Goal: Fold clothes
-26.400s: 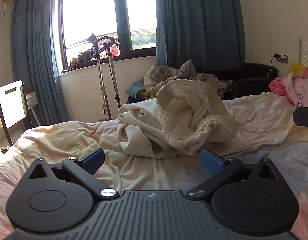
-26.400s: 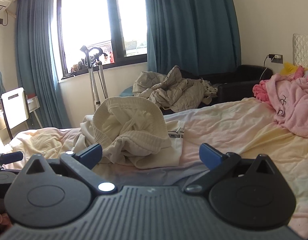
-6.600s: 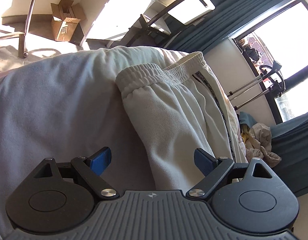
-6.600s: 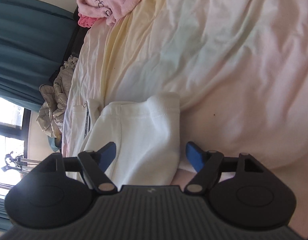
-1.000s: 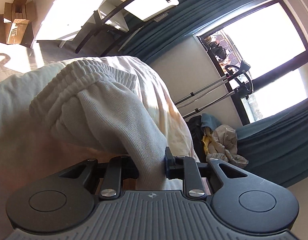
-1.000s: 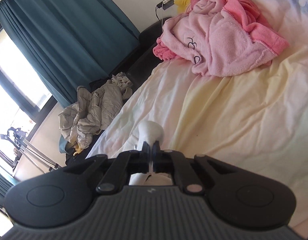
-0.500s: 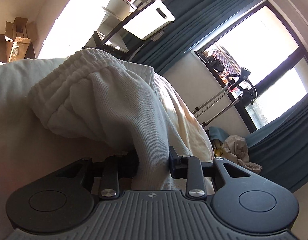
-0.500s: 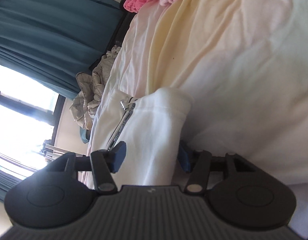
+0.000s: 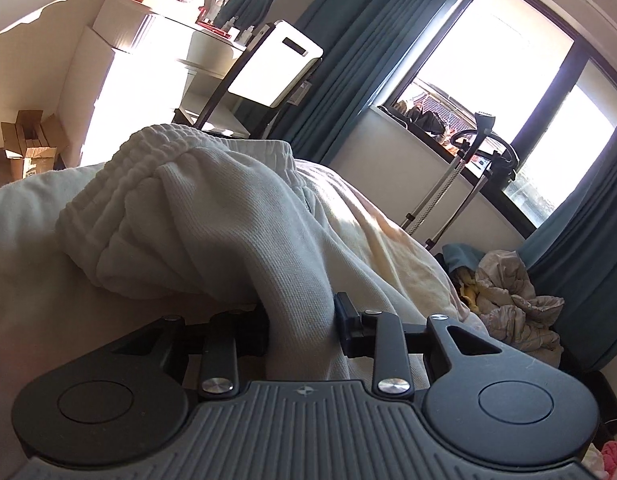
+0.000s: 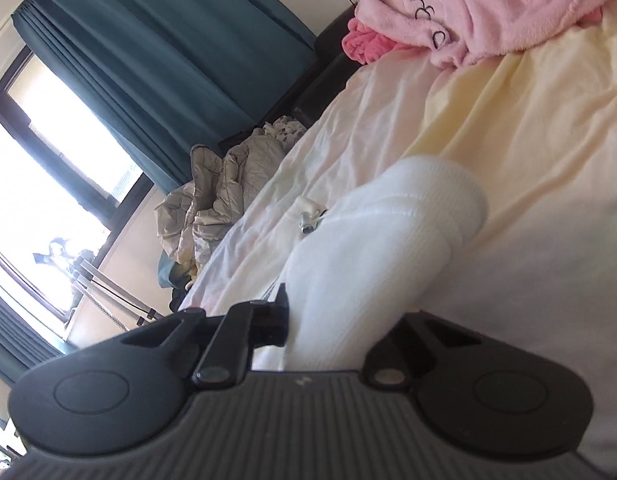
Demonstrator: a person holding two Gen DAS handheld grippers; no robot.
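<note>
We held the cream sweatpants (image 9: 244,220) at two places, most likely so that the cloth could be lifted and carried over as one panel rather than dragged into a heap. Nearest us in the left view, the left claw (image 9: 302,320) was clamped on a thick ridge of the ribbed cloth, which rose straight out from between its jaws; the bunched elastic waistband (image 9: 136,168) lay just beyond, humped up off the bed (image 9: 380,236). In the right view, the right claw (image 10: 340,316) had the sweatpants (image 10: 368,256) between its jaws: the left pad pressed against the cloth, while the right pad was hidden behind the fold, so we judged it closed on the cloth, though only one side of the grip showed. The rounded cuff end (image 10: 440,192) bulged ahead of that claw, with a small metal zip pull (image 10: 308,222) just beside it on the sheet. Farther off lay a pink robe (image 10: 480,12) at the head of the bed, well apart from the sweatpants, and past the bed's edge a pile of grey bedding (image 10: 224,192) sat below the window (image 9: 504,56) with its teal curtains (image 10: 160,60).
</note>
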